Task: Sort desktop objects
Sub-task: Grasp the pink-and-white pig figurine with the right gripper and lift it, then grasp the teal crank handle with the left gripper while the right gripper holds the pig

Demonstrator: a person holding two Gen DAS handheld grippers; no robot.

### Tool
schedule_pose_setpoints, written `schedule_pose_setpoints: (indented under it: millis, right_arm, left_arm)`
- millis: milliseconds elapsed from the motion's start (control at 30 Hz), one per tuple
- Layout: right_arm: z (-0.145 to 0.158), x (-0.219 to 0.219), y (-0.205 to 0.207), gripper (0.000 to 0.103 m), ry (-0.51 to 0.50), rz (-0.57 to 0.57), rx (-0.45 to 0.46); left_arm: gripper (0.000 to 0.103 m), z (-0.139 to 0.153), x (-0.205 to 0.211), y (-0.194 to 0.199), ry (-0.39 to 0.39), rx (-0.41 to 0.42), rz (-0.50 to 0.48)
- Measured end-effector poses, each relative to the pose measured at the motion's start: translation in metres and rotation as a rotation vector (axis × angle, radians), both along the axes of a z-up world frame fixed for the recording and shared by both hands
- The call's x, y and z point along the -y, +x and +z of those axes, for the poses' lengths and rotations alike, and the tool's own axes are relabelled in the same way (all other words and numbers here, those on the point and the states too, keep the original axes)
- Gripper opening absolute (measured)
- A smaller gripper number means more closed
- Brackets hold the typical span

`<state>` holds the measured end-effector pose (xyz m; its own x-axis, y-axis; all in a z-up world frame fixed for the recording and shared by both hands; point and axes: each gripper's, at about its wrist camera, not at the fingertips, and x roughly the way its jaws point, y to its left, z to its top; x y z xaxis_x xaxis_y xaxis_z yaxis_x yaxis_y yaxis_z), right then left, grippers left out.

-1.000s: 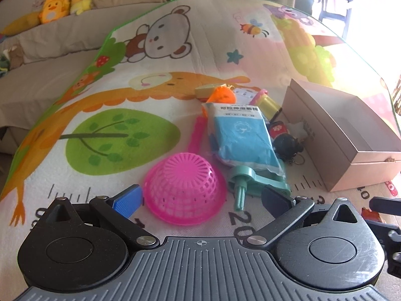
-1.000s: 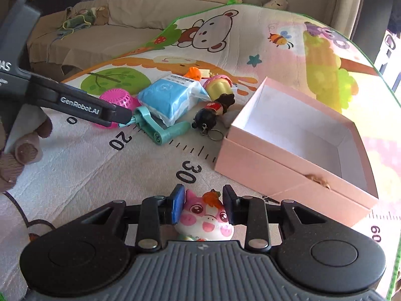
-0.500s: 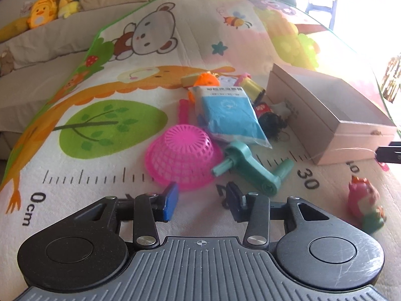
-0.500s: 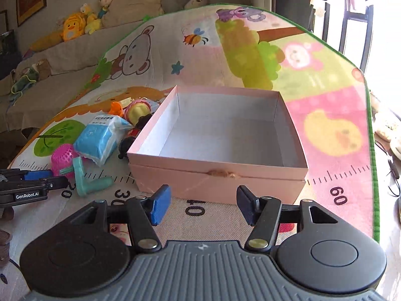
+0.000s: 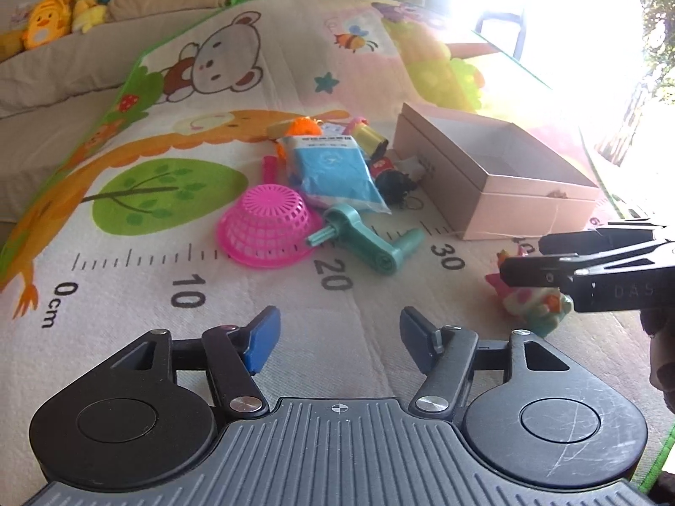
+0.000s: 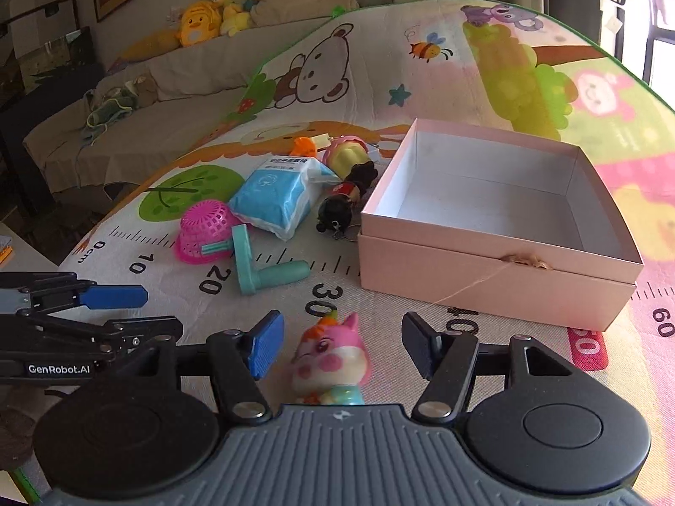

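Note:
A pink cat toy stands upright on the mat between the jaws of my right gripper. Those jaws are opening and neither pad touches the toy. Just beyond it sits the open, empty pink box. My left gripper hovers over bare mat with its jaws opening and nothing between them. Ahead of it lie an upturned pink basket, a teal crank, a blue packet and a black-haired doll keychain. In the left wrist view the right gripper straddles the cat toy.
An orange toy and a yellow-pink cupcake toy lie behind the packet. The left gripper sits at the left of the right wrist view. A grey sofa with plush toys runs behind the play mat.
My right gripper has let go of the cat toy, which now stands free between its jaws. My left gripper drew back from the basket, narrowed, then widened partway.

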<state>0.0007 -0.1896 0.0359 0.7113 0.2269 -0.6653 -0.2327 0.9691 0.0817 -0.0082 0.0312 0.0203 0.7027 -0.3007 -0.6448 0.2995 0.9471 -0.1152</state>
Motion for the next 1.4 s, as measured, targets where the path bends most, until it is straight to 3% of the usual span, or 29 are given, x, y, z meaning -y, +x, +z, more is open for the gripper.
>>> schedule_pose_setpoints:
  millis: [133, 233, 367, 467, 733, 1067, 1400]
  right_arm:
    - [-0.012, -0.007, 0.005, 0.070, -0.094, -0.025, 0.017]
    - [-0.022, 0.000, 0.016, 0.070, -0.101, -0.068, -0.006]
    - [-0.028, 0.004, 0.016, 0.049, -0.070, -0.058, -0.029]
    - [-0.026, 0.001, 0.011, 0.049, -0.038, -0.008, -0.042]
    - [-0.025, -0.006, -0.024, 0.048, -0.046, 0.101, -0.026]
    - [-0.027, 0.016, -0.038, 0.051, -0.084, 0.004, 0.039]
    - [-0.030, 0.021, -0.041, 0.059, -0.057, -0.021, 0.077]
  left_arm:
    - [0.080, -0.001, -0.007, 0.000, 0.003, -0.002, 0.025]
    - [0.085, -0.002, -0.008, -0.001, 0.009, 0.006, 0.035]
    - [0.090, -0.002, -0.008, -0.001, 0.004, 0.009, 0.040]
    - [0.091, -0.002, -0.004, 0.000, 0.007, 0.006, 0.036]
    - [0.094, -0.005, 0.012, -0.004, 0.022, -0.007, -0.008]
    - [0.095, -0.003, 0.013, -0.014, 0.016, -0.013, -0.010]
    - [0.095, 0.000, 0.049, 0.019, 0.045, -0.026, -0.020]
